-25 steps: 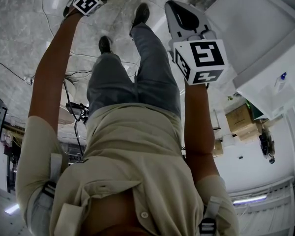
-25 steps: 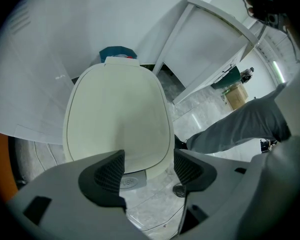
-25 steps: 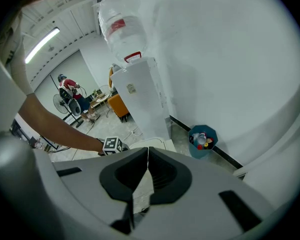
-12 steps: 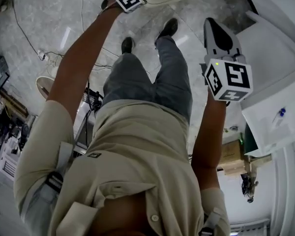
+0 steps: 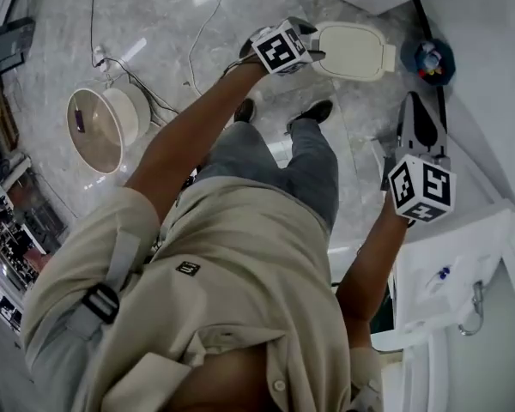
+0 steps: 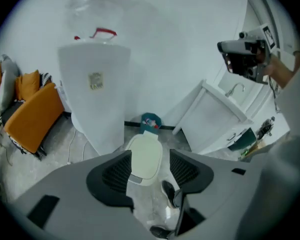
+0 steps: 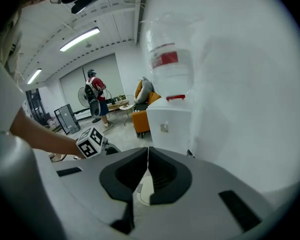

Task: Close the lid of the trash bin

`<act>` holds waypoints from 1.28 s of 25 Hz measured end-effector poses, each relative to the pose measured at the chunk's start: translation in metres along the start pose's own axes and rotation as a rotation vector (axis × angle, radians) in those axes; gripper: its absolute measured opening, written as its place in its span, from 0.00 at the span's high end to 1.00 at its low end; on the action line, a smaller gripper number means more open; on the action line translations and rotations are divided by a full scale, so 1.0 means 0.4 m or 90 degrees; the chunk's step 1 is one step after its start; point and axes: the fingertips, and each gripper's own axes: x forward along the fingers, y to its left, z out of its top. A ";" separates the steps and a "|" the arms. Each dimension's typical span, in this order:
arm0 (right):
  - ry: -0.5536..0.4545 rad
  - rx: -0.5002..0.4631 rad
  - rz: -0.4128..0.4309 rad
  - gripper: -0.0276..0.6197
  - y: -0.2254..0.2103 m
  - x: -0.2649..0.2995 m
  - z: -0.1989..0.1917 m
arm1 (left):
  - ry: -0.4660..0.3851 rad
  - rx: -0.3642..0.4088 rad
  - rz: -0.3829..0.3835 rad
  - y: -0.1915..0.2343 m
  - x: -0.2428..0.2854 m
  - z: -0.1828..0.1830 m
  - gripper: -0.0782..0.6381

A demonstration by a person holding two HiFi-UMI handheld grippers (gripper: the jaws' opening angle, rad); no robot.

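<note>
On my feed a white water dispenser (image 6: 92,84) stands against the wall, its upturned bottle (image 6: 97,6) carrying a red label. An orange sofa (image 6: 32,114) sits to its left, and a small teal tub (image 6: 151,120) of bright items sits by the wall to its right, near a white sink cabinet (image 6: 215,119). On the marble floor (image 5: 60,41) I make out a round cream-coloured unit (image 5: 103,125) with cables (image 5: 93,24) trailing near it, and far back a person in a red top (image 7: 96,101) stands under ceiling strip lights (image 7: 80,39).
</note>
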 end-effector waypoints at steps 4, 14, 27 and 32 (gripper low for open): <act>-0.017 -0.034 0.005 0.92 0.090 -0.014 0.099 | -0.105 -0.025 0.009 -0.011 -0.202 0.065 0.64; -0.081 -0.084 0.022 0.92 0.388 -0.095 0.295 | -0.357 0.022 0.012 -0.077 -0.765 0.183 0.86; -0.244 -0.104 0.007 0.92 0.691 -0.362 0.465 | -0.568 0.177 0.035 -0.209 -1.365 0.215 0.87; -0.302 -0.117 0.008 0.92 0.801 -0.460 0.506 | -0.612 0.213 0.056 -0.263 -1.513 0.178 0.87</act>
